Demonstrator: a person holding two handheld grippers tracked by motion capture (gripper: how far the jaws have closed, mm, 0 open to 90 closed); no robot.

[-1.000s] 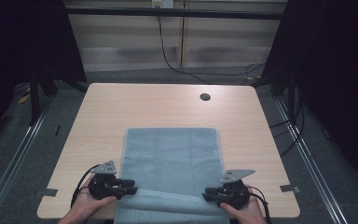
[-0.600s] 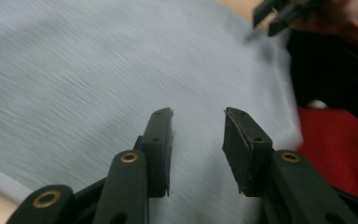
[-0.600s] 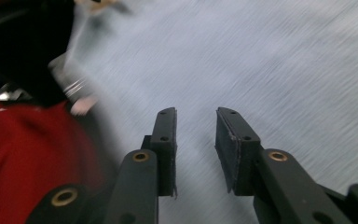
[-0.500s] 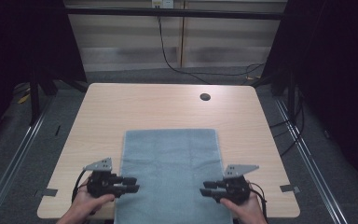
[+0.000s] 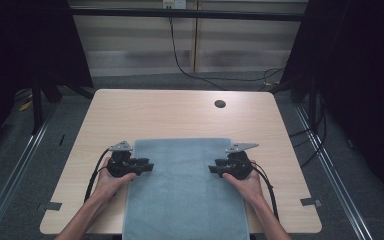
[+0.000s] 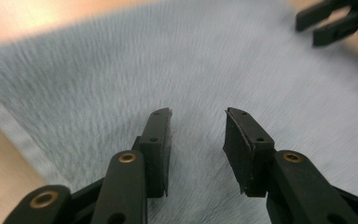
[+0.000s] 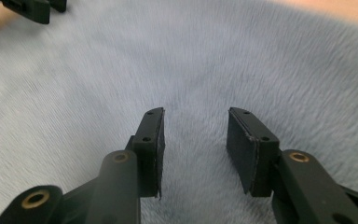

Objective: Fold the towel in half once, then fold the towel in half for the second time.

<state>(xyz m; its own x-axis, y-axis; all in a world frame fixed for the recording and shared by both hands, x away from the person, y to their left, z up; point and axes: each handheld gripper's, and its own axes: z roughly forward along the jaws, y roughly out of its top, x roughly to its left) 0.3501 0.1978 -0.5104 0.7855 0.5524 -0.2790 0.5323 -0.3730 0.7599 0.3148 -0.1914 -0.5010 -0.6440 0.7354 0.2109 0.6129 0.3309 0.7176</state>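
Two grippers over one blue-grey towel [image 5: 185,190], facing each other across it. Left gripper [image 5: 147,166] at the towel's left edge, held low in the person's left hand [image 5: 111,181], jaws pointing right toward the other gripper; cable looping back along the wrist, grey three-cornered plate on top. Jaws parted, just been opening, nothing between the pads [image 6: 161,140], only towel pile beneath and ahead of them in the left gripper view. Bare wooden table [image 5: 170,115] beyond both grippers, with a small dark round hole [image 5: 220,104] far off, nearer the right gripper's side. Towel flat between the two grippers, its far edge just past their tips, its near end running off the table's front edge by the forearms. Right gripper [image 5: 212,169] at the towel's right edge, in the right hand [image 5: 245,182], jaws pointing left; likewise parted, just been opening, pads [image 7: 151,140] empty over the towel, gripping nothing.
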